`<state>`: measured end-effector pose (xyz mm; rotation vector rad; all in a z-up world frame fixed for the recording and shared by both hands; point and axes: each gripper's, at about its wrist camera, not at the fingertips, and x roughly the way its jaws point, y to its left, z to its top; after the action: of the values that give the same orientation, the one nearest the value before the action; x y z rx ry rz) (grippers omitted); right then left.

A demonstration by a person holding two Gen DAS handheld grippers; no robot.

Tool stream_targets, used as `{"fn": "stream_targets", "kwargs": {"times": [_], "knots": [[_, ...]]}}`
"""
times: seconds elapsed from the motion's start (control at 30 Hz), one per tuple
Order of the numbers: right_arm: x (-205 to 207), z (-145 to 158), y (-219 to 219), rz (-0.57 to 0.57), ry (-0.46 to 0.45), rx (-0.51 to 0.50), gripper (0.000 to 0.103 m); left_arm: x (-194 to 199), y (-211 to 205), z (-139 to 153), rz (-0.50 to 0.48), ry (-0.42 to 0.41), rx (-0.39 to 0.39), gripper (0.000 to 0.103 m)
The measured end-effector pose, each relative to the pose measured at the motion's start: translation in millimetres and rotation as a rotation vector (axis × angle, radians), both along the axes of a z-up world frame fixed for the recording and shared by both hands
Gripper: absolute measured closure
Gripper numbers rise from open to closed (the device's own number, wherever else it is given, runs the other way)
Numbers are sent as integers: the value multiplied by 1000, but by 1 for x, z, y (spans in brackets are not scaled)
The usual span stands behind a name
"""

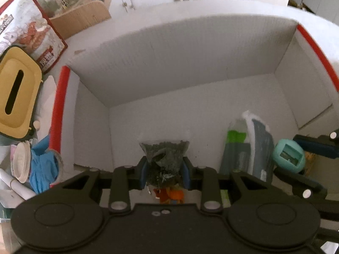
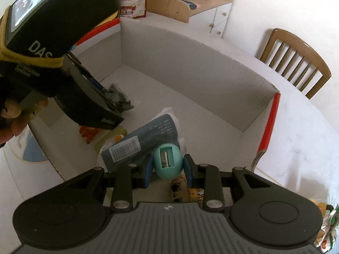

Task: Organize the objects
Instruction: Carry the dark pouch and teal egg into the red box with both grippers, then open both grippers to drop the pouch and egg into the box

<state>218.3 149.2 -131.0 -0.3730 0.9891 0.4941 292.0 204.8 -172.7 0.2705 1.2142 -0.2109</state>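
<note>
A clear bag of dark green bits [image 1: 164, 158] hangs over the floor of a white cardboard box [image 1: 190, 53], and my left gripper [image 1: 164, 172] is shut on it. The same bag [image 2: 118, 99] shows in the right wrist view at the left gripper's tip. My right gripper [image 2: 168, 169] is shut on a teal egg-shaped pencil sharpener [image 2: 168, 162], held above a grey-blue packet [image 2: 144, 137] lying in the box [image 2: 190, 63]. That sharpener [image 1: 289, 156] and packet [image 1: 250, 148] appear at the right of the left wrist view.
An orange toy [image 1: 170, 194] lies on the box floor under the left gripper. Left of the box sit a yellow tissue holder [image 1: 17, 93], blue gloves [image 1: 42, 169] and a red printed bag [image 1: 31, 31]. A wooden chair [image 2: 296, 61] stands behind the table.
</note>
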Motion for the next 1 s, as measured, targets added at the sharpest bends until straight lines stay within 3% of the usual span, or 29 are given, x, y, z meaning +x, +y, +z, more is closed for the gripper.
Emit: {"fn": "stream_targets", "kwargs": {"times": [0.43, 0.53, 0.6, 0.7, 0.83, 1.0], "knots": [[-1, 4, -1, -5, 4, 16, 72, 1, -2, -6, -18, 58, 31, 67], [-3, 8, -2, -7, -2, 9, 72, 0, -2, -4, -23, 42, 29, 63], [-5, 10, -3, -11, -9, 4, 72, -1, -2, -2, -17, 34, 27, 52], [-8, 16, -9, -23, -20, 18, 71, -3, -1, 2, -12, 4, 30, 44], [-10, 25, -17, -42, -37, 54, 58, -10, -2, 9, -9, -23, 23, 43], [-10, 37, -27, -55, -49, 94, 58, -12, 3, 18, 18, -52, -13, 42]]}}
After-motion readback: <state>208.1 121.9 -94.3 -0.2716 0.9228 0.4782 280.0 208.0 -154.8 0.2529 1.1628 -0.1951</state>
